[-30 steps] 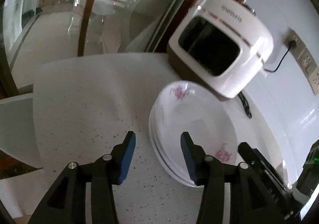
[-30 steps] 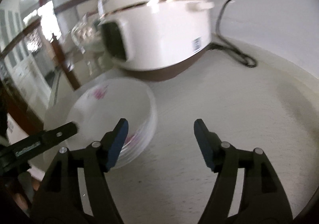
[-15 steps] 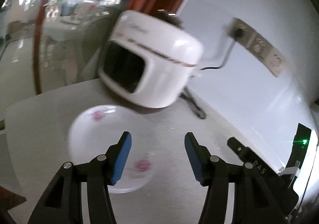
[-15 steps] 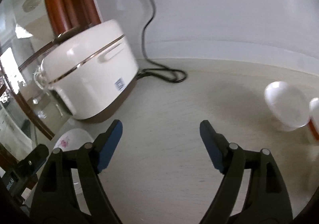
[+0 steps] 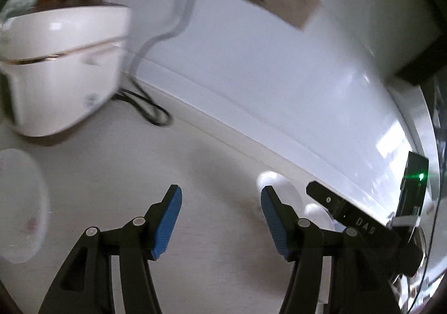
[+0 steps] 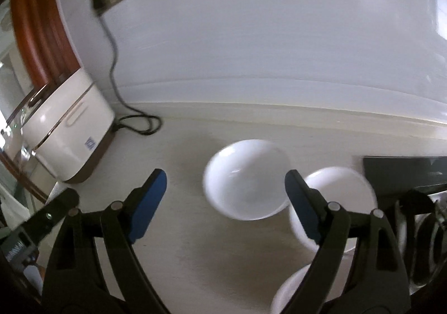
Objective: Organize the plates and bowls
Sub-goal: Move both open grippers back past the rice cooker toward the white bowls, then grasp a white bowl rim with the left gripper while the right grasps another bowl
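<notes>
In the right wrist view a white bowl (image 6: 245,180) sits on the pale counter between the fingers' line, a second white bowl (image 6: 343,191) right of it, and part of a third (image 6: 290,291) near the bottom. My right gripper (image 6: 223,196) is open and empty, hovering short of them. In the left wrist view the stack of white plates with pink flowers (image 5: 19,202) lies at the far left, blurred. My left gripper (image 5: 220,219) is open and empty over bare counter. A white bowl (image 5: 279,188) peeks behind its right finger.
A white rice cooker (image 6: 67,140) stands at the left, also in the left wrist view as the rice cooker (image 5: 56,62), its black cord (image 6: 137,124) looped by the wall. A dark appliance (image 6: 405,174) and a wire rack (image 6: 424,244) are at the right. The white wall closes off the back.
Both grippers have swung right, away from the plate stack and the cooker. The bowls have come into the middle of the right wrist view. Both stay open.
</notes>
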The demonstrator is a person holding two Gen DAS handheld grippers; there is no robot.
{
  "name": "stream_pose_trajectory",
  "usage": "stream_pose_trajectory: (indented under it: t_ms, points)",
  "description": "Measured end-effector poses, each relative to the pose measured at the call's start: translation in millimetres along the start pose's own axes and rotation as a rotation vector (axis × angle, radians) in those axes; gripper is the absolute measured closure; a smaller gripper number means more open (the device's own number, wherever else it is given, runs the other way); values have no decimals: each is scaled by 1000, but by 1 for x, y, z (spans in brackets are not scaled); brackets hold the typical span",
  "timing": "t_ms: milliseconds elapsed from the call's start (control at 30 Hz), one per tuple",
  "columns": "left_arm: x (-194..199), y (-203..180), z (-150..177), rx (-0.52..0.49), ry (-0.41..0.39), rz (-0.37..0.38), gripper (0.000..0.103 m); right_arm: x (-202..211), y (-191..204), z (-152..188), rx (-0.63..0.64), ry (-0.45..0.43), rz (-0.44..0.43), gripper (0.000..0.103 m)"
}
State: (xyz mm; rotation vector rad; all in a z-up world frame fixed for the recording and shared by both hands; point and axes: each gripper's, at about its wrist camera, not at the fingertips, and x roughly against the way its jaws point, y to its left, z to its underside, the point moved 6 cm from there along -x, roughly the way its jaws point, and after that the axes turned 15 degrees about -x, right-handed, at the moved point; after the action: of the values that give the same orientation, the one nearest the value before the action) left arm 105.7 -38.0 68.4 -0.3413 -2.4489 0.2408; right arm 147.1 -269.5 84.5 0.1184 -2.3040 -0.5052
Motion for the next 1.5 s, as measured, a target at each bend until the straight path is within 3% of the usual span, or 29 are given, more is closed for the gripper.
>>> stream_pose_trajectory:
  t_ms: [300,633,833,1133,1500]
  points:
    - [-64,-45,0,17,71,79,43,-22,-52,-20,-27,76,26,15]
    - [-126,-44,15,64,112,153,47,-48,-64,-21,3,126,63,23]
    - [-140,-55,19,48,134,222,52,-58,-55,-14,38,157,59,34]
    - [-158,-59,29,59,185,245,68,-69,-52,-9,51,177,51,47]
    - [-162,-60,29,43,182,241,73,-76,-49,-1,96,167,84,66]
